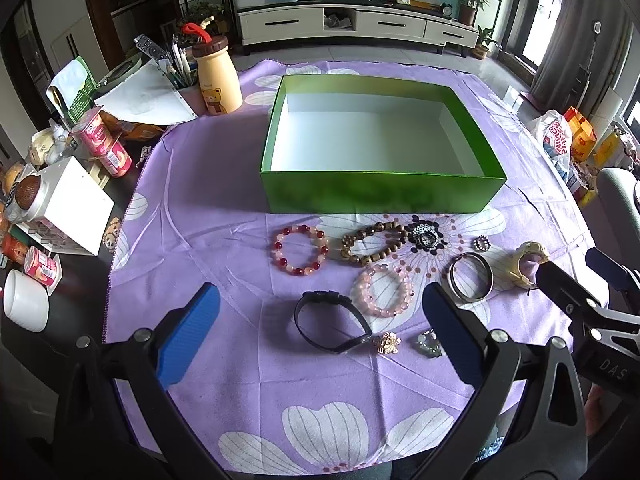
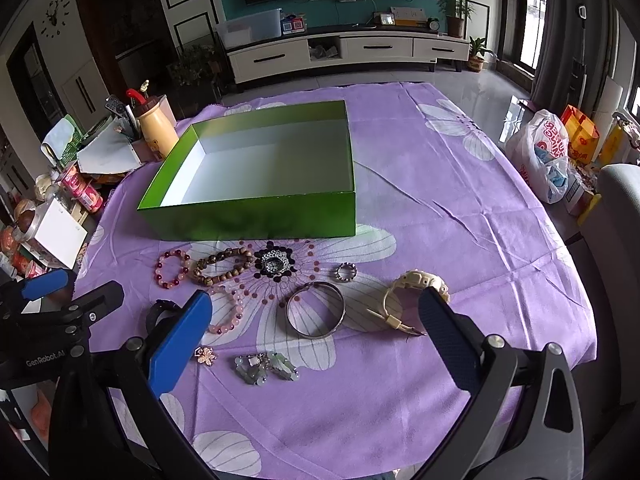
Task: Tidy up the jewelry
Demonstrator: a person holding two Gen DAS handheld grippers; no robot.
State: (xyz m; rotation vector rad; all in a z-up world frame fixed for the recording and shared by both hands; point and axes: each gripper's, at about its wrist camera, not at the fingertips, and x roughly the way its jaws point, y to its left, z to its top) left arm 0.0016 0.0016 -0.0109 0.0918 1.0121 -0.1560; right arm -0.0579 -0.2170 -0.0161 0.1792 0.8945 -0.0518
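Hovering wide apart and empty over the desk, the left tool (image 1: 320, 336) and right tool (image 2: 316, 340) face untouched jewelry: just ahead a black strap (image 1: 332, 326) and smooth metal bangle (image 2: 316, 314), beyond them round-beaded bracelets (image 1: 300, 250), farthest the empty green cardboard box (image 1: 376, 196).

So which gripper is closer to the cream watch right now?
Right. The right gripper has one finger beside the cream watch; the left gripper sits over the black band, further left.
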